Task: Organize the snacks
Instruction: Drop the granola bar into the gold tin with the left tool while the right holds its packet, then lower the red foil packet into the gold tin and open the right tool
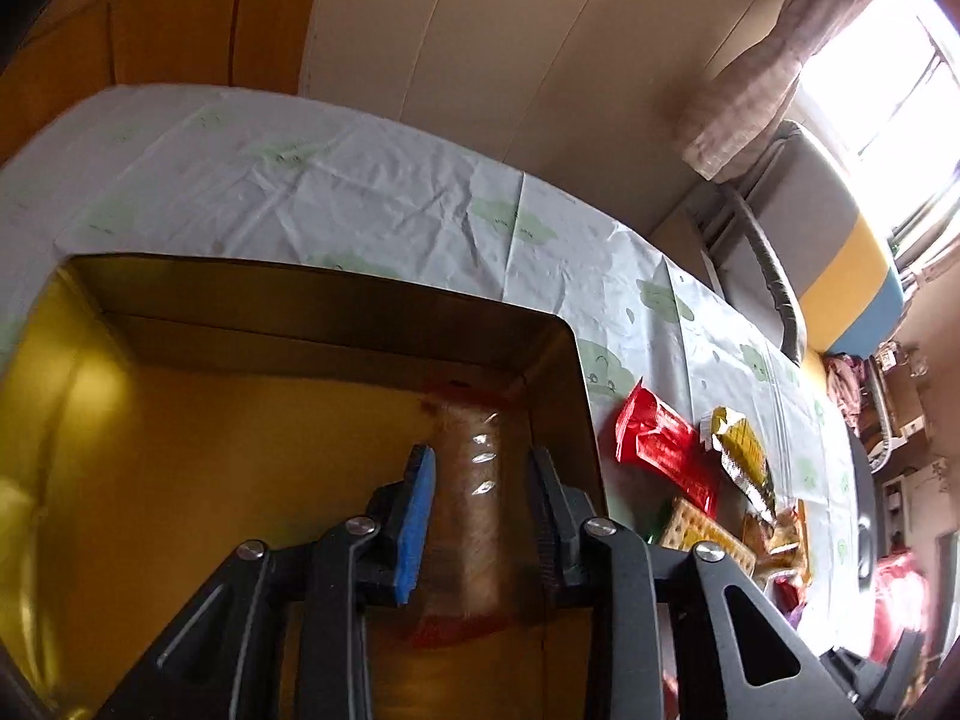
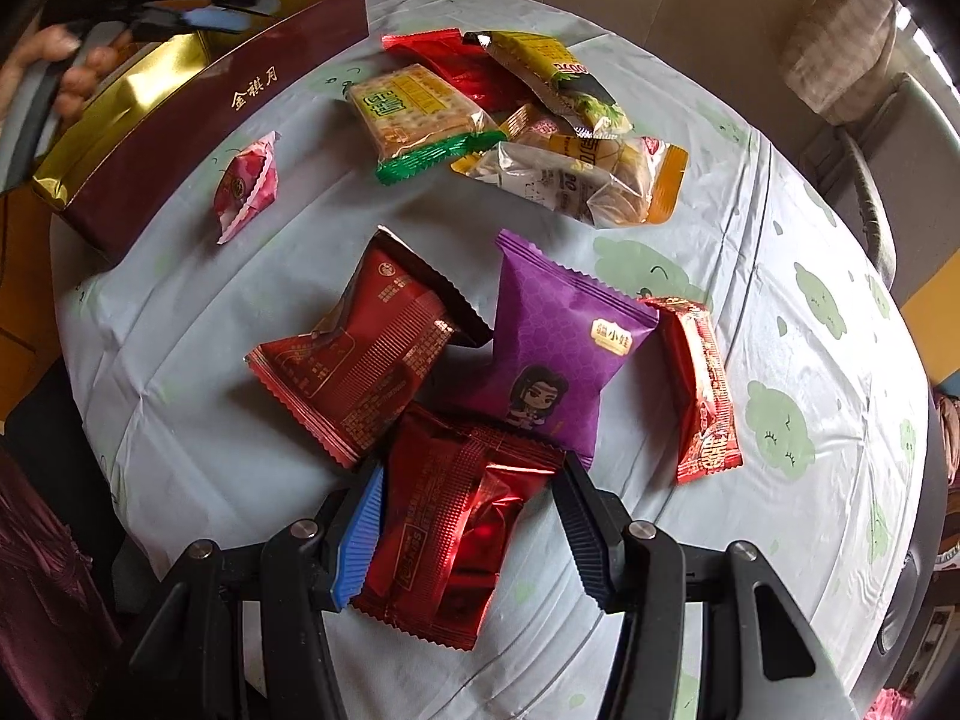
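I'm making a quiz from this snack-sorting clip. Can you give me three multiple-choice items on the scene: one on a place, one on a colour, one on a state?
1. Where does the clear-wrapped snack lie?
A. in the gold-lined box
B. on the tablecloth
C. on a chair

2. What colour is the packet with the cartoon figure?
A. green
B. purple
C. yellow

3. How does the right gripper stand?
A. empty, above the box
B. clamped on the pink packet
C. its fingers either side of a red foil packet

Answers: A, the left wrist view shows it on the box floor; B, its wrapper is purple; C, the packet fills the gap between both pads.
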`<state>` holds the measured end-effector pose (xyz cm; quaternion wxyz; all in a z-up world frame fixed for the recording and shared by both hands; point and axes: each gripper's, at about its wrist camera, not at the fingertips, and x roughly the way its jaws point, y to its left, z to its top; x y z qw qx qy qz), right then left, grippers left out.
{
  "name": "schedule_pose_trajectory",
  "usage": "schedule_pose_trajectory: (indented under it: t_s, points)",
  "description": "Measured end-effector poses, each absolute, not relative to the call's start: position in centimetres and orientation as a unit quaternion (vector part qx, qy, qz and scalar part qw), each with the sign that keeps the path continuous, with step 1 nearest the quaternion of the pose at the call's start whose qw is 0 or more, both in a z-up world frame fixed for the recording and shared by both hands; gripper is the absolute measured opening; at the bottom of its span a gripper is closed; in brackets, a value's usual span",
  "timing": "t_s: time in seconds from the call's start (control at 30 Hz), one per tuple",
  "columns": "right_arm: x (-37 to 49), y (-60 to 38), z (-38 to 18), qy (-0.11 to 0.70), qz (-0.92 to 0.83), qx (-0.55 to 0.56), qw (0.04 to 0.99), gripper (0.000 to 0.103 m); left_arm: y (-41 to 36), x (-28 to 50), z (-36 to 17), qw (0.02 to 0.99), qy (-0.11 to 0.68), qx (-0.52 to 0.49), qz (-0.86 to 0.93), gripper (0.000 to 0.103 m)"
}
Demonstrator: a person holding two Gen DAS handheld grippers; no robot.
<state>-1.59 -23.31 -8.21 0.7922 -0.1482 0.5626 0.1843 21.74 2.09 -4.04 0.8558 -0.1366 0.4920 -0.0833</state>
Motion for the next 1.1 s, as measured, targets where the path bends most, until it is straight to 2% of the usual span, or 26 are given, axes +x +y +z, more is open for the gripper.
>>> schedule_pose_trajectory:
  t_s: [0.03,0.13,0.43,0.73,1.1]
  points:
    - [-1.7,-23.2,-8.2,0.562,0.184,-0.149,0.793,0.055,2.1,21.2,-3.7,0.860,0.487,-0.128,-0.077,0.045]
    - [-1.8,-23.2,-8.1,0.561,0.184,-0.149,0.793,0.055,2.6,18.3,-2.5,0.877,0.464,-0.106,-0.070,0.054]
    - [-1.2,-24.1,-7.3,0.577,0.164,-0.112,0.792,0.051,2.8,9.8,-2.1,0.893,0.439,-0.067,-0.077,0.059]
    - [-2.2,-23.8,-3.0,0.551,0.148,-0.108,0.814,0.052,4.2,6.0,-1.8,0.908,0.414,-0.035,-0.057,0.062]
    - [0.3,-11.7,3.0,0.458,0.263,-0.101,0.843,0.052,7.6,4.9,-2.2,0.915,0.400,-0.057,0.000,0.072]
